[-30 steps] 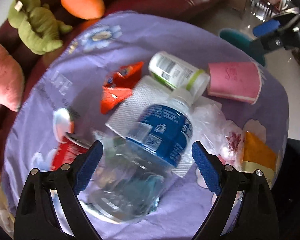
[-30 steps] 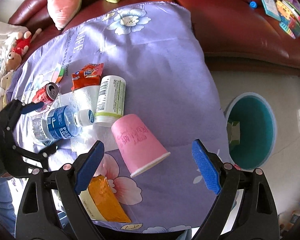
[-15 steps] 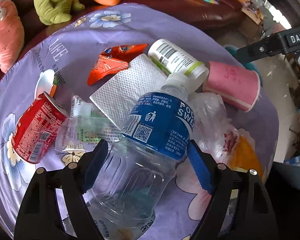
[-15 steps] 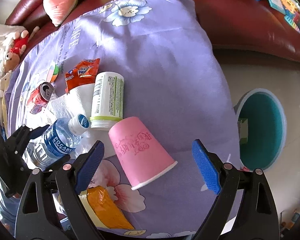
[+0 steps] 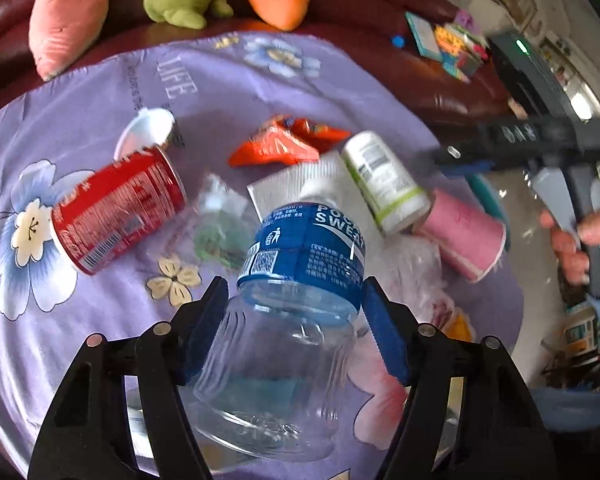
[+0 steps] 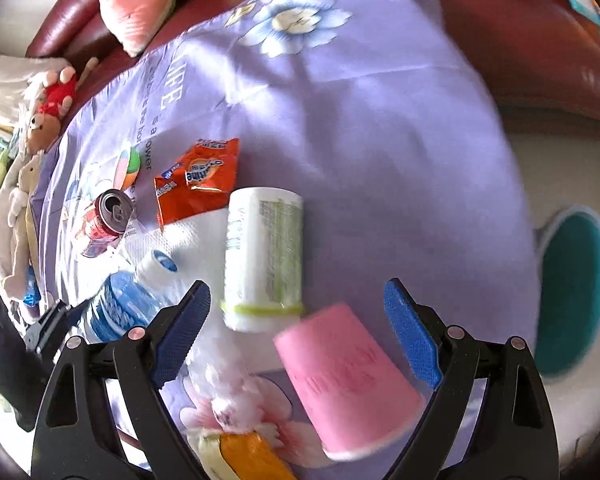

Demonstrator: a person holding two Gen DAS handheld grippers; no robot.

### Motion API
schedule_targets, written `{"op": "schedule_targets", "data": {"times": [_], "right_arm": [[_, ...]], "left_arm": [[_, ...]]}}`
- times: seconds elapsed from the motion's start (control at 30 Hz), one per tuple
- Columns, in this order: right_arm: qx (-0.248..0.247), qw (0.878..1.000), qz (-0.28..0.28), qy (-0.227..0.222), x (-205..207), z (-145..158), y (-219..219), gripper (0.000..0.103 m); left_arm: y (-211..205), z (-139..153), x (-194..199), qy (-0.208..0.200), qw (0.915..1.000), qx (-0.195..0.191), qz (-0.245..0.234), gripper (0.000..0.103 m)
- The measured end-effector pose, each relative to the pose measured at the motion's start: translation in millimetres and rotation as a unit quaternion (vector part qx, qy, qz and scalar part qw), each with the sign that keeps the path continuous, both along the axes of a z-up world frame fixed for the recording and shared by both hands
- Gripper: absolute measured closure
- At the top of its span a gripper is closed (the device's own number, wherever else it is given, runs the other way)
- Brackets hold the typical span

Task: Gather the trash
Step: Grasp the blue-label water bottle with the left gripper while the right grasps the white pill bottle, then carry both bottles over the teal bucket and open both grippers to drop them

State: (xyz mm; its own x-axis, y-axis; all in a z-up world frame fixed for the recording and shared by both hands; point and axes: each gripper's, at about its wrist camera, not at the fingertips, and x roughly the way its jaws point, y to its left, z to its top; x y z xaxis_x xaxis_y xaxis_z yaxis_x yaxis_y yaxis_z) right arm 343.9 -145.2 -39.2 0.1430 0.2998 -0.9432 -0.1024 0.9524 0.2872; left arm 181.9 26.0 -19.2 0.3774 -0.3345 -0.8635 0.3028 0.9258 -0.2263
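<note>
A clear plastic bottle (image 5: 300,248) with a blue label lies on the purple flowered cloth (image 5: 228,92). My left gripper (image 5: 294,320) straddles its body; the jaws are closing and both blue pads touch its sides. From the right wrist view, the same bottle (image 6: 116,312) shows at the left. My right gripper (image 6: 296,300) hangs over a pink paper cup (image 6: 340,372) lying on its side. Its jaws are closing a little but stand wide of the cup, touching nothing. A person's hand (image 5: 572,240) holds that gripper.
Other litter on the cloth: a red can (image 5: 116,208), an orange wrapper (image 5: 284,144), a white bottle with a green band (image 6: 264,256), a paper towel (image 6: 180,240) and a crumpled clear bag (image 5: 416,264). A teal bin (image 6: 576,288) stands on the floor to the right. Plush toys (image 5: 68,12) line the sofa.
The left gripper rolled and narrowed onto the bottle, which turned with it. The right gripper sank closer over the pink cup, its jaws a little narrower.
</note>
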Motion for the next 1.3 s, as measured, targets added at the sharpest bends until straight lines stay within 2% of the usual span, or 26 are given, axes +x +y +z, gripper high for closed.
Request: {"op": "schedule_targets", "data": {"times": [0.1, 0.13, 0.23, 0.3, 0.33, 0.4, 0.47, 0.73, 0.8, 1.03, 1.3], "right_arm": [[0.007, 1.000, 0.013, 0.013, 7.7, -11.0, 12.3, 0.033], [0.005, 1.000, 0.019, 0.015, 10.0, -15.1, 17.0, 0.039], [0.010, 0.999, 0.023, 0.030, 13.4, -28.4, 23.8, 0.040], [0.012, 0.999, 0.026, 0.033, 12.5, -34.6, 26.7, 0.040], [0.015, 0.999, 0.027, 0.030, 11.4, -37.2, 28.4, 0.052], [0.020, 0.999, 0.025, 0.019, 9.1, -35.3, 30.0, 0.054], [0.029, 0.999, 0.026, 0.007, 6.7, -28.9, 30.1, 0.054], [0.082, 0.995, 0.011, -0.047, -2.0, 15.1, 15.9, 0.054], [0.090, 0.994, 0.009, -0.055, -5.3, 24.0, 11.2, 0.054], [0.116, 0.989, -0.019, -0.093, -30.6, 59.2, -39.3, 0.054], [0.125, 0.979, -0.098, -0.129, -70.5, 77.2, -145.1, 0.054]], "left_arm": [[-5.9, -7.5, 1.0, 0.011, 0.9996, 0.019, -0.016, 0.031], [-7.4, -11.2, -0.3, 0.015, 0.9994, 0.026, -0.019, 0.028], [-12.7, -23.6, 3.0, 0.028, 0.9985, 0.042, -0.022, 0.023], [-14.6, -30.3, 5.3, 0.033, 0.9982, 0.047, -0.017, 0.023], [-15.1, -32.9, 4.9, 0.035, 0.9982, 0.047, -0.015, 0.028], [-16.8, -33.1, 5.0, 0.032, 0.9984, 0.045, -0.013, 0.032], [-16.6, -27.1, 4.1, 0.024, 0.9988, 0.042, -0.008, 0.033], [11.0, 28.2, -12.2, -0.023, 0.9985, -0.011, 0.049, 0.033], [11.9, 38.6, -13.6, -0.032, 0.9977, -0.013, 0.058, 0.033], [-12.2, 71.1, -15.9, -0.056, 0.9966, -0.014, 0.059, 0.033], [-103.3, 84.0, -12.0, -0.059, 0.9982, -0.012, -0.003, 0.033]]}}
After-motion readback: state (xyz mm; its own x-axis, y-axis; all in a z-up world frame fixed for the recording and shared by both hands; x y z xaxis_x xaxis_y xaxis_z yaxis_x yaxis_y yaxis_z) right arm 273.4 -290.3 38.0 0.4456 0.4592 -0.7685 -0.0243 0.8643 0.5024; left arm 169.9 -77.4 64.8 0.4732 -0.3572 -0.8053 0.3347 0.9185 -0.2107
